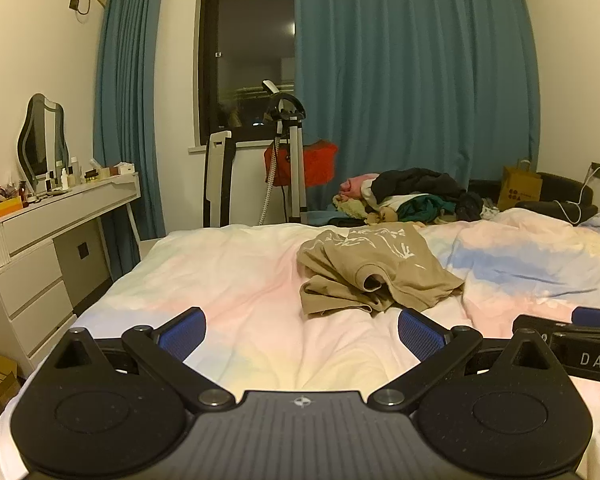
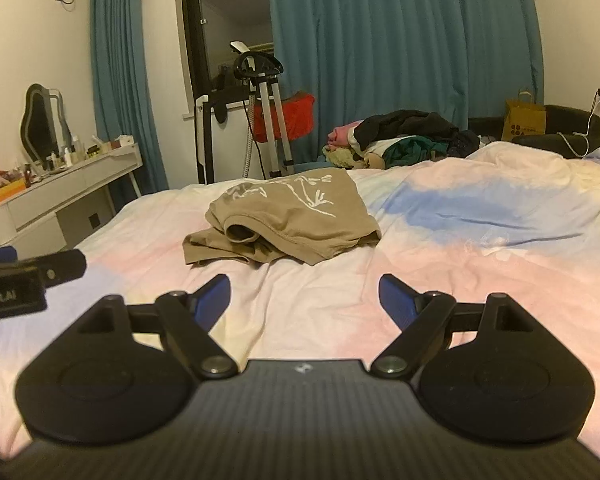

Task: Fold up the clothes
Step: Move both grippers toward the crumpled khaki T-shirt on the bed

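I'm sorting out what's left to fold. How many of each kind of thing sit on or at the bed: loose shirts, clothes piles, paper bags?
Tan shirt, crumpled on the bed: 1
Clothes pile at the far edge: 1
Paper bag beyond it: 1
Total: 3
How many garments the pile holds cannot be told.

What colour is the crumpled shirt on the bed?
The crumpled cotton shirt is tan with a white line print, clearest in the right wrist view.

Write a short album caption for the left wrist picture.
Open tongs hover over a pastel bed, facing a crumpled tan T-shirt.
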Demonstrator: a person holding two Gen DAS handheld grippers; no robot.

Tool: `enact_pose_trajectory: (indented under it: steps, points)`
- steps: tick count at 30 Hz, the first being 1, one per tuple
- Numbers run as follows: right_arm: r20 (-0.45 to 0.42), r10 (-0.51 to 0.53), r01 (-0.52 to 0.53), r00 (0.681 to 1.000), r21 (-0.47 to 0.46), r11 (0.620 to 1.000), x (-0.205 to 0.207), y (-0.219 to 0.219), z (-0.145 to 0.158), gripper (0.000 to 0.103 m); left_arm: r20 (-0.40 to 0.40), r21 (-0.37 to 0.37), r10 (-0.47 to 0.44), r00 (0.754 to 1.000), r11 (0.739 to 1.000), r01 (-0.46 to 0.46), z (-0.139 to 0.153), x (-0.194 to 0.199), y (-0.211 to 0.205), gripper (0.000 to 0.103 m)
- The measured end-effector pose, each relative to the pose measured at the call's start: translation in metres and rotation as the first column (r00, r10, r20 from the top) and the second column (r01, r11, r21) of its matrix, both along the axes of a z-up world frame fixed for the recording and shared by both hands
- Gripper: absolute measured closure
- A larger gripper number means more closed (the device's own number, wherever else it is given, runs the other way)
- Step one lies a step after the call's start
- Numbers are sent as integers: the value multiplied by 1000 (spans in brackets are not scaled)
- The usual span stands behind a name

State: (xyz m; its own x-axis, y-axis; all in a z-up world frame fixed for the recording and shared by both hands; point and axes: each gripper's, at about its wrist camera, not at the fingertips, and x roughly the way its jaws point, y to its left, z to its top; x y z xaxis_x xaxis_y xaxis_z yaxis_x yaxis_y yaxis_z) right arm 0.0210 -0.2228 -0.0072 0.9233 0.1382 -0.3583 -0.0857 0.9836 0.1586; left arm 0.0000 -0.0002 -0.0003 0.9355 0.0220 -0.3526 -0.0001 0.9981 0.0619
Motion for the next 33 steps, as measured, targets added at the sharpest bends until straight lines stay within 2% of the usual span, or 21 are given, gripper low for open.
enact_pose_trajectory:
  steps: [17,25,30,33]
  points:
    - [6,-2,2,1000,-27,1000,-4,-5,4,20,27,30,2,1000,1000,-3,-9,3,-6,0]
    - [15,10,-9,1000,-25,1000,-7,-5,6,20,-5,29,17,1000,999,-17,-18,11,-6,0]
    - [31,22,-21,999,-33,999,-10,-3,8,21,-15,-61,-22,1000,998,21,-24,18,4,0]
    - [31,13,-12,999,-26,1000,-6,-4,13,21,-46,-74,-25,999,997,22,-32,25,5,0]
